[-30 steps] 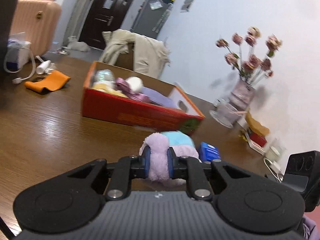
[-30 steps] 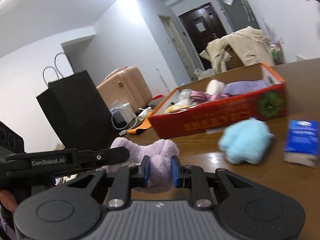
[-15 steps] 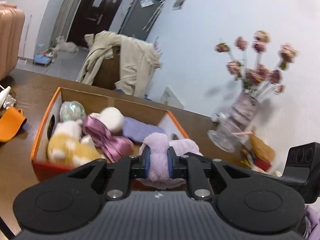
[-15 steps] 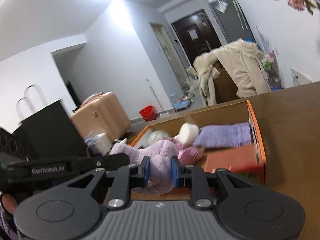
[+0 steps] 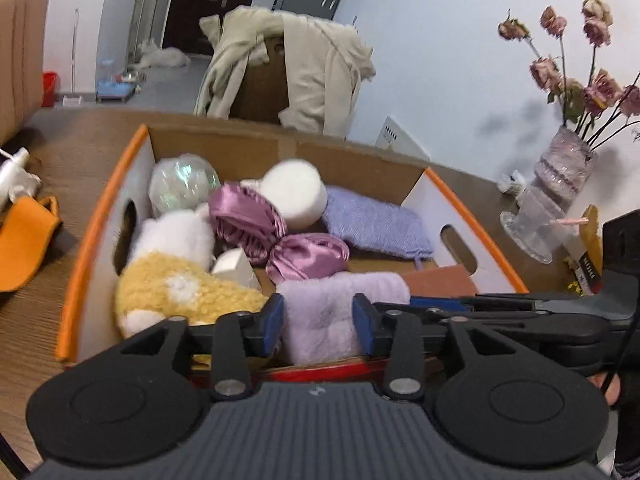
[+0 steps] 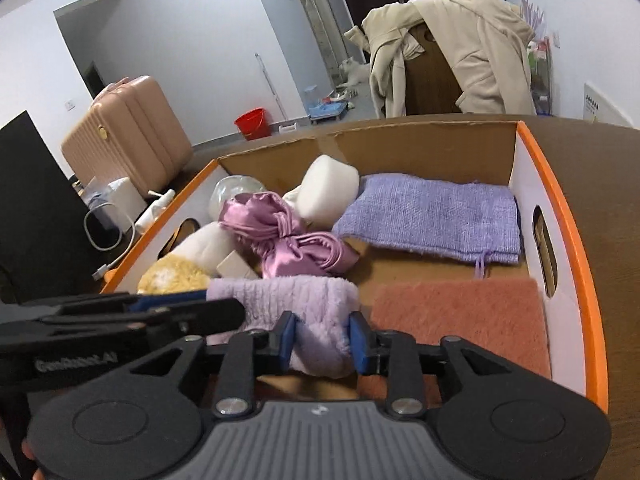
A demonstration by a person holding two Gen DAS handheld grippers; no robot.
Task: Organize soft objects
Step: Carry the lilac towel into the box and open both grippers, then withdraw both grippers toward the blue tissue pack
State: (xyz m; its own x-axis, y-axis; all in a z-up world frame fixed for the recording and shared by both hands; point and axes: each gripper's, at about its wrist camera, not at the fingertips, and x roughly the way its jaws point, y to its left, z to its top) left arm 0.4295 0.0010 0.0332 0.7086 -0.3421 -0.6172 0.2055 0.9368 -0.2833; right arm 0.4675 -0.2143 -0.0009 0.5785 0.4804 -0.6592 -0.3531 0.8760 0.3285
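Two grippers: left gripper [image 5: 318, 322] and right gripper [image 6: 322, 344] both over the near edge of the cardboard box [image 6: 576, 240], jaws just widening.
Held item: lilac plush cloth [image 5: 340, 308] sits between both pairs of pads, which look eased off it; whether they still press is unclear.
Box, near end: rust-pink pad [image 6: 460, 320], yellow plush [image 5: 180, 292].
Box, middle: satin pink cloth [image 6: 280, 236].
Box, far end: purple knit cloth [image 6: 432, 216], white sponge [image 6: 328, 192].

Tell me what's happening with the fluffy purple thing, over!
Left tongs and right tongs have just been opening. Purple fluffy cloth between both, over the box, near front wall. Yellow plush left, pink mat right. Over.
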